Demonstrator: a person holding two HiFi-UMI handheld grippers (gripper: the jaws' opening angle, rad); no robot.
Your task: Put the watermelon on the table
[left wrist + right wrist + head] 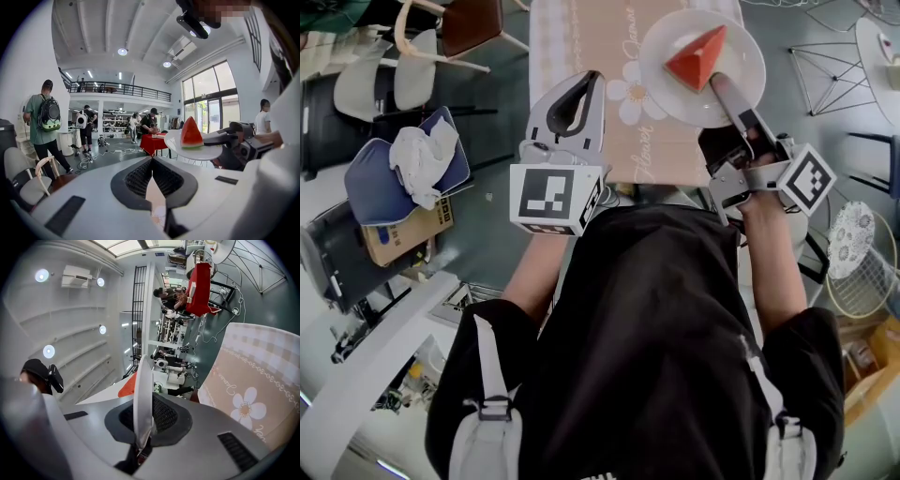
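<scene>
Tablecloth point(649, 150): cursive word near edge reads "Flower"; second script line illegible.

1 watermelon point(696, 58) – 1 plate point(742, 45) – 1 table point(577, 37), 1 left gripper point(592, 79), 1 right gripper point(720, 87).

- watermelon point(697, 58) sits on the plate point(741, 89);
- tabletop point(572, 37) lies beneath the plate, spreading to its left;
- right gripper point(722, 91) holds the plate's near rim;
- left gripper point(592, 77) is left of the plate;
- chairs point(394, 75) stand well left of the plate, beside the tabletop
</scene>
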